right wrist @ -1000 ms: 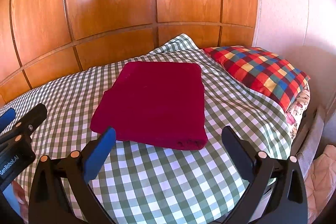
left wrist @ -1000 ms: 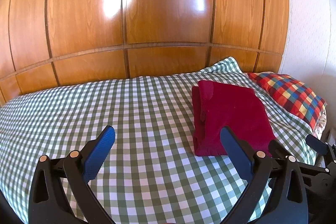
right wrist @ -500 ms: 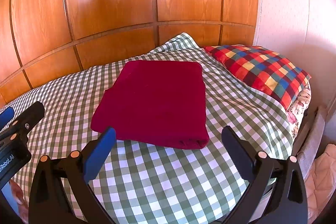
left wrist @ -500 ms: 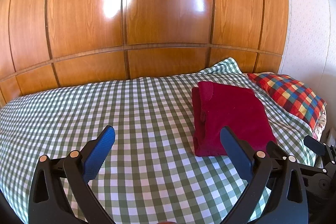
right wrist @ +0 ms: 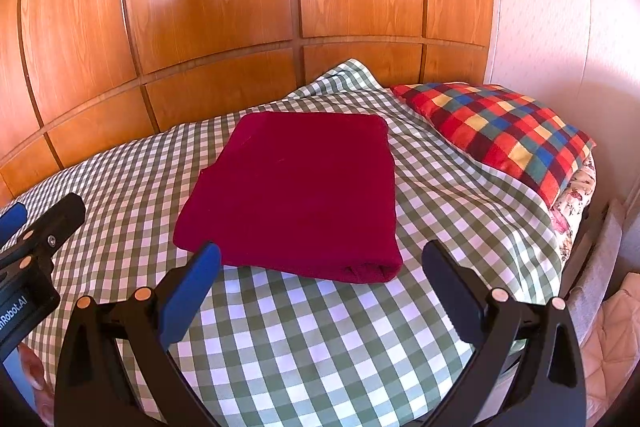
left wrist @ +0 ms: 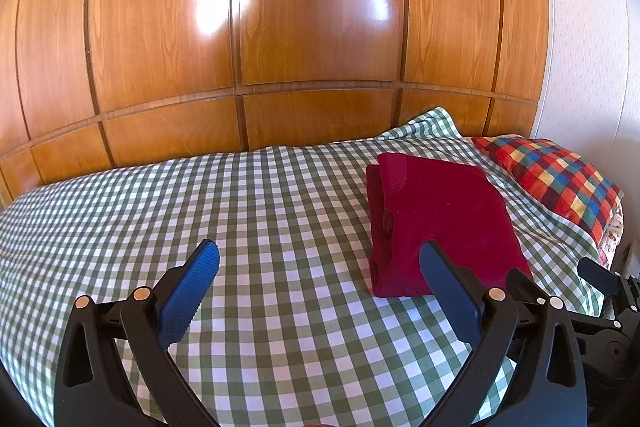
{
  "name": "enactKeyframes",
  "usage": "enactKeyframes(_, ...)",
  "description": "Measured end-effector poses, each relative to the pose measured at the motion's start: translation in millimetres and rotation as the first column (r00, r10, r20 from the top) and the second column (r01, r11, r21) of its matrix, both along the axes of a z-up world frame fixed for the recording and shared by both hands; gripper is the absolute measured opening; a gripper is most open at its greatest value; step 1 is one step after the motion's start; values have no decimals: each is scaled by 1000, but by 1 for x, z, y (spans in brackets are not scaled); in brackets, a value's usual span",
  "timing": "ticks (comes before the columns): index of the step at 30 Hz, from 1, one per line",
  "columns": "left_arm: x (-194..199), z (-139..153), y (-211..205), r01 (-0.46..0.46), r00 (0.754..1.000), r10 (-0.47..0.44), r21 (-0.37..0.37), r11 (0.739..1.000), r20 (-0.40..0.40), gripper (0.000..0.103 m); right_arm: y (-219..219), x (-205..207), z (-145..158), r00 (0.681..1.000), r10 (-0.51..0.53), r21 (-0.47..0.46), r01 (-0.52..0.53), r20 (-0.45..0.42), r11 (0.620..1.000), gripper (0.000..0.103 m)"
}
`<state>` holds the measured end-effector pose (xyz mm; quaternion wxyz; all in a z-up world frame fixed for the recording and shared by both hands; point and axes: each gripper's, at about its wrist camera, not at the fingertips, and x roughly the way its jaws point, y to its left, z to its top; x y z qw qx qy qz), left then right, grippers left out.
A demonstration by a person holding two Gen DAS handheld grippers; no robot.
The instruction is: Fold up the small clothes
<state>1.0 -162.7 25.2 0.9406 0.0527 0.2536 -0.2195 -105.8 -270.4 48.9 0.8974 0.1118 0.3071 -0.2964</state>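
A dark red garment [left wrist: 444, 223] [right wrist: 296, 191] lies folded into a neat rectangle on the green-and-white checked bed cover [left wrist: 200, 211] [right wrist: 320, 339]. My left gripper [left wrist: 320, 261] hovers open above the cover, to the left of and in front of the garment, holding nothing. My right gripper [right wrist: 320, 261] stands open just in front of the garment's near folded edge, also empty. The left gripper's fingers [right wrist: 52, 223] show at the left edge of the right wrist view, and the right gripper's fingers [left wrist: 596, 275] show at the right edge of the left wrist view.
A wooden panelled wall [left wrist: 312, 19] rises right behind the bed. A multicoloured checked pillow [left wrist: 552, 179] [right wrist: 496, 123] lies at the right end, over a floral one [right wrist: 576, 195]. A pale wall [right wrist: 560, 7] stands at the right. The bed edge drops off near right.
Both grippers have drawn back and lifted slightly from the folded garment, staying open. The garment has not moved.
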Motion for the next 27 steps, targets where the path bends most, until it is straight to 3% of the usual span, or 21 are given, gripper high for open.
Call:
enactKeyframes(15,2,-7,0,-2,1000,2,14,1000,6,99,-3,2,-9,1000,-3,20,3,-13,1000,101)
enactKeyframes(19,13,-17,0,-3,999,4,13,1000,-53,99,-8,2,-9,1000,-2,23,2,-8,1000,101)
enactKeyframes(23,19,-27,1,-22,997,25,42,999,-73,99,-38,-2,-7,998,-61,57,60,5,997,101)
enactKeyframes(27,27,-39,3,-30,993,36,63,998,-109,99,-95,-3,-14,985,-173,96,173,-13,980,101)
